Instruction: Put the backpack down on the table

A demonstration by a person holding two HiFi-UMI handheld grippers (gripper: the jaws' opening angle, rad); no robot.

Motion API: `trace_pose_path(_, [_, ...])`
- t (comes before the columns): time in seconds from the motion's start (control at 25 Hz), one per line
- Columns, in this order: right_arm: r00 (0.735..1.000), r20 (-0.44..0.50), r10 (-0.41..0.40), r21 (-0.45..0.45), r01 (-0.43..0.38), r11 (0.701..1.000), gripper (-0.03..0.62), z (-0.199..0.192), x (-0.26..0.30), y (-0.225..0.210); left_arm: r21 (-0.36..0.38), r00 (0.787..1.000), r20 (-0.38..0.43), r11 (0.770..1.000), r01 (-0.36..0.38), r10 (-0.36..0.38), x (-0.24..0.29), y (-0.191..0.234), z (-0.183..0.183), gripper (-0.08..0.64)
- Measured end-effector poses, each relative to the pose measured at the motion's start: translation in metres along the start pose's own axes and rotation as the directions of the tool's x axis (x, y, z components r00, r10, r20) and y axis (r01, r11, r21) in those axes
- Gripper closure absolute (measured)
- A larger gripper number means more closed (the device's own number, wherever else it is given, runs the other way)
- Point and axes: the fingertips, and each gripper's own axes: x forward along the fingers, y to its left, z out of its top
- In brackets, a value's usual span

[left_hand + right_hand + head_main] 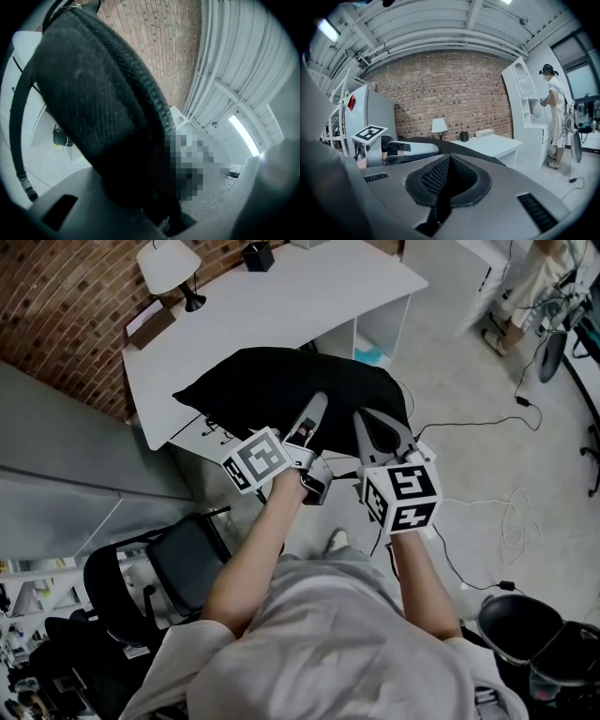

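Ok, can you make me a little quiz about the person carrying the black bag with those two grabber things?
1. True or false: only one gripper grips the backpack.
2. Which of these stands on the white table? A: a lamp. B: a kettle. C: a teddy.
3. Fill in the gap: the wall beside the table is made of ____.

Key
1. False. The left gripper and the right gripper are both shut on the backpack.
2. A. The lamp stands at the table's end by the wall.
3. Brick.
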Motion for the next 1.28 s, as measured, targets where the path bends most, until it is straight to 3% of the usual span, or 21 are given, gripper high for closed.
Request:
trace_pose_path(0.64, [1.0, 0.003, -0.008, -0.014, 0.009, 1.0, 0.591, 0.015, 0.057, -0.036, -0.008, 1.0, -0.008, 1.0, 0.005, -0.005, 0.058, 0.027, 0.03, 0.442])
trace_pose_path(1.28, [0.999, -0.027, -0.046, -0.034, 0.045, 0.998, 0.591, 0.056, 0.206, -0.044, -0.043, 1.0, -0.014, 0.999, 0.015, -0.016, 0.135, 0.096, 0.151, 0.442])
